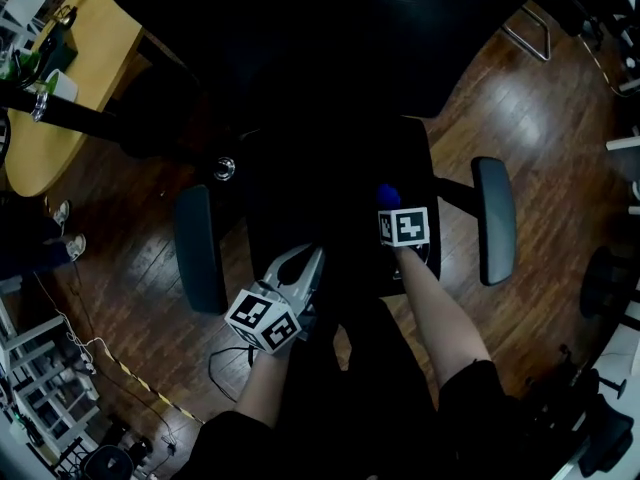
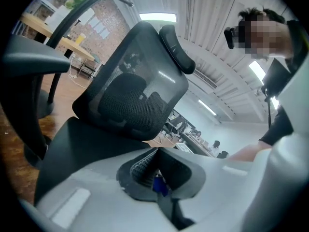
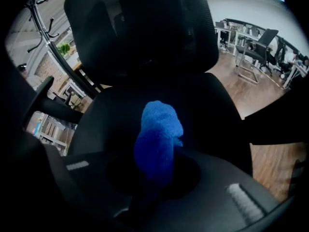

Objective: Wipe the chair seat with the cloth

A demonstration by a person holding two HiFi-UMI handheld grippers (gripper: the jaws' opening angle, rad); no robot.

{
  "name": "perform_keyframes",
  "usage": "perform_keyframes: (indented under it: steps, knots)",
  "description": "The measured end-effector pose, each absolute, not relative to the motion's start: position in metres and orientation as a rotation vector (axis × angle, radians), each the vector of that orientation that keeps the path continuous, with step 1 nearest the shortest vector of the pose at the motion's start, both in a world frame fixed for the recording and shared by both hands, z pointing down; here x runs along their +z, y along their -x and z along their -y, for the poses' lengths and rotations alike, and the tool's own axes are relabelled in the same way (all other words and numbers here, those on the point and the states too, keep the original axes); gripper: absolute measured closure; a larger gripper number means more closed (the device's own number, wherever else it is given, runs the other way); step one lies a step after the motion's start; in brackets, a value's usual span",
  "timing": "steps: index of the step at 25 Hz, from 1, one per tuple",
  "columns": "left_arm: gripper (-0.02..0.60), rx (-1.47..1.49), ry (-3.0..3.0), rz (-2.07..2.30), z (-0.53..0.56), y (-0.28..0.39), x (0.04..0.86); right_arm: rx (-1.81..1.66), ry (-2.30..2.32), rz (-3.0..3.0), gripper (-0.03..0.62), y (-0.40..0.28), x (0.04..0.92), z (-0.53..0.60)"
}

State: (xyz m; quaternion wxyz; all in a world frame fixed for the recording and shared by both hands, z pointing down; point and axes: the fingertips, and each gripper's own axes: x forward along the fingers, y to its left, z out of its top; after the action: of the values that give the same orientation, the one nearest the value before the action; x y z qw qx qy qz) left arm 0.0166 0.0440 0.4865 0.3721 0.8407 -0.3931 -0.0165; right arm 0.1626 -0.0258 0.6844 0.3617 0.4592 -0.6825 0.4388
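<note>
A black office chair stands below me, its dark seat (image 1: pixel 330 193) between two grey armrests (image 1: pixel 200 250). My right gripper (image 1: pixel 391 206) hangs over the seat's right part, shut on a bunched blue cloth (image 1: pixel 387 195). In the right gripper view the cloth (image 3: pixel 158 137) sticks up from the dark jaws of the right gripper (image 3: pixel 155 178), with the seat (image 3: pixel 212 110) and backrest behind it. My left gripper (image 1: pixel 303 268) is at the seat's front edge, shut, its jaws together. In the left gripper view the left gripper (image 2: pixel 157 175) points up at the mesh backrest (image 2: pixel 130 95).
A wooden table (image 1: pixel 90 48) with small items stands at the upper left. Cables (image 1: pixel 130 368) trail over the wood floor at the lower left. The right armrest (image 1: pixel 494 218) is beside my right arm. More chairs and desks stand far behind.
</note>
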Motion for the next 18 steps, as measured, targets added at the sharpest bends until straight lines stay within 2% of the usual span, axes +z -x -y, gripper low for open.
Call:
perform_keyframes:
  steps: [5, 13, 18]
  knots:
    - [0.589, -0.081, -2.135, 1.081, -0.050, 0.015, 0.473, 1.115, -1.020, 1.888, 0.554, -0.066, 0.671, 0.023]
    - [0.589, -0.102, -2.073, 1.196, -0.069, 0.070, 0.476, 1.147, -0.644, 1.988, 0.554, 0.091, 0.680, -0.051]
    - [0.589, -0.100, -2.064, 1.207, -0.074, 0.081, 0.481, 1.129, -0.610, 2.005, 0.555, 0.103, 0.690, -0.064]
